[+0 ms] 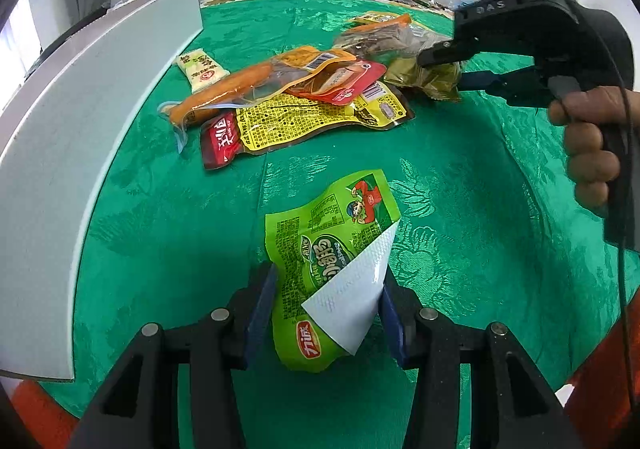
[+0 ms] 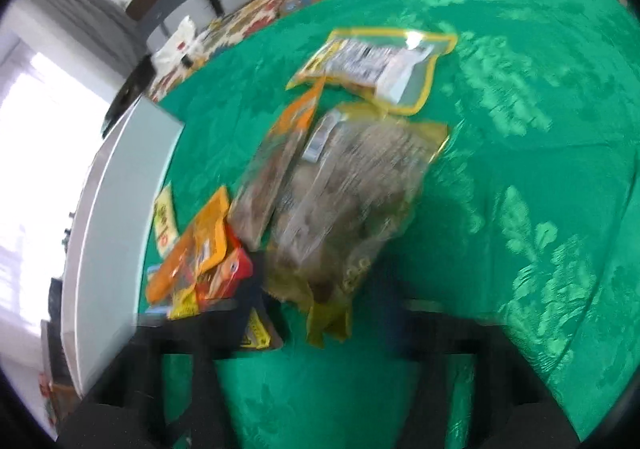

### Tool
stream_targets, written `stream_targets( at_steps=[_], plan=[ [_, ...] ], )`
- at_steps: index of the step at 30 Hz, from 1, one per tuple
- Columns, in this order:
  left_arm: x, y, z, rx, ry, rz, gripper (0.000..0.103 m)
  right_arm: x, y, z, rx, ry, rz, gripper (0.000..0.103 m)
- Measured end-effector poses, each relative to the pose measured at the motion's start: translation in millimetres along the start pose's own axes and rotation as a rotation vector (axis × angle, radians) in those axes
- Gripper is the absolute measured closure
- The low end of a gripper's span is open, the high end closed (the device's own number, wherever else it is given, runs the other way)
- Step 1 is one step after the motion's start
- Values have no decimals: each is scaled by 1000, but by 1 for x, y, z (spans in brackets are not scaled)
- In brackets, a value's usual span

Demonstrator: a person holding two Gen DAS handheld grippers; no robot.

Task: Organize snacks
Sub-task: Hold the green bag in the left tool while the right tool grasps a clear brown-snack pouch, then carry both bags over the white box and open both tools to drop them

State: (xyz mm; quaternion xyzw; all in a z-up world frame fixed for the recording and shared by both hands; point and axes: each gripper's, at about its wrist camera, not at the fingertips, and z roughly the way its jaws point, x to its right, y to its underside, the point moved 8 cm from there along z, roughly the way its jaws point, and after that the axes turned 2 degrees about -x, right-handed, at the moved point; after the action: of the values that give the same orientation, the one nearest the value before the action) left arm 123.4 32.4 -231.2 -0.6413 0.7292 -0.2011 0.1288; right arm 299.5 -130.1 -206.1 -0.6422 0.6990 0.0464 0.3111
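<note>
Over the green tabletop [image 1: 460, 177]: left gripper [image 1: 328, 301] clamping green packet [image 1: 320, 249] for sorting; right gripper [image 1: 444, 67] pinching gold packet [image 1: 428, 79] off the pile.

White Chinese characters on the green packet [image 1: 320, 249]; raised letters "DAS" on the right tongs [image 1: 444, 67].
</note>
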Motion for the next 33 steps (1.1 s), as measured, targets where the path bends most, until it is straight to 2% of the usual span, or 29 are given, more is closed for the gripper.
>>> stream_targets(
  at_steps=[1,2,3,9,14,16,17,18,21,24,26,29,31,33],
  plan=[
    [0,0,0,0,-2,0,55,0,1,-1,-3,-13,5,66],
    [0,0,0,-1,0,-2,55,1,4,-3,-9,-15,-1,75],
    [0,-1,0,-2,2,-6,55,1,6,-4,-17,-16,-9,78],
    [0,0,-1,-4,6,-20,55,15,29,-29,-44,-69,-44,80],
    [-3,-1,-1,-5,28,-52,55,48,70,-71,-93,-110,-98,80],
    [-5,-2,-1,-3,38,-65,55,62,80,-87,-87,-65,-125,72],
    [-6,-2,-1,-1,42,-73,55,72,82,-99,-65,-21,-130,57],
    [-6,-2,-1,0,45,-78,55,80,83,-109,-42,5,-120,38],
    [-6,-2,-2,1,50,-85,55,94,79,-135,22,61,-61,36],
    [-6,-1,-2,2,58,-92,55,85,72,-136,29,156,-61,35],
    [-6,-2,-2,3,61,-96,55,72,68,-127,21,227,-66,35],
    [-7,-2,-2,5,58,-100,55,64,60,-111,43,294,10,36],
    [-7,-2,-2,4,58,-100,55,62,58,-91,34,378,32,36],
    [-7,-3,-2,3,57,-99,55,64,56,-71,7,499,-12,25]
  ],
)
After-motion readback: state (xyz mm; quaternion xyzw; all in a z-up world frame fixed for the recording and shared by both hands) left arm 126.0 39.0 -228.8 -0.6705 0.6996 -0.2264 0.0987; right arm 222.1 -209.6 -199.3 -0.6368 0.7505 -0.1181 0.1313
